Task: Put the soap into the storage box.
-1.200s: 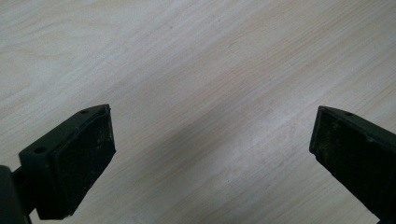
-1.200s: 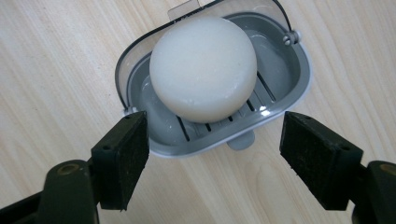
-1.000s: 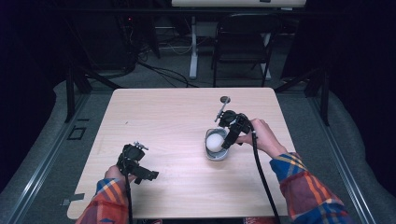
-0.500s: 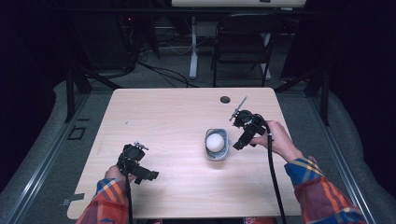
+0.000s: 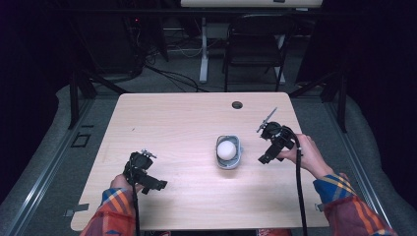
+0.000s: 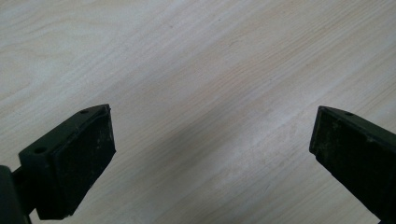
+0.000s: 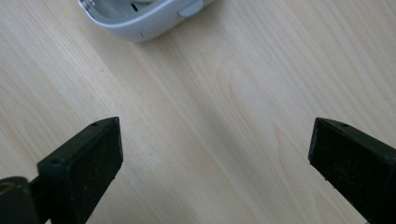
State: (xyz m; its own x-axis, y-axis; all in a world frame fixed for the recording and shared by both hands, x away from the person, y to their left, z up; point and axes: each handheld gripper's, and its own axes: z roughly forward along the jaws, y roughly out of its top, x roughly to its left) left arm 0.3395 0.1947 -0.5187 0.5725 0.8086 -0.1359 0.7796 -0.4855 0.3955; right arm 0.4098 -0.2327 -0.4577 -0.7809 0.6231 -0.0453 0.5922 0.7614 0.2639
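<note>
My right gripper [image 5: 266, 156] sits just right of the bowl [image 5: 229, 152], jaws just opened wide, nothing between them. My left gripper [image 5: 153, 184] rests well apart near the table [image 5: 172, 118] edge, jaws apart and empty.

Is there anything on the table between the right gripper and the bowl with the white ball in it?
Nothing visible. The right gripper is beside the bowl, apart from it, with bare table between them. Its jaws have just been opening, with nothing between them. The ball sits in the bowl.
</note>
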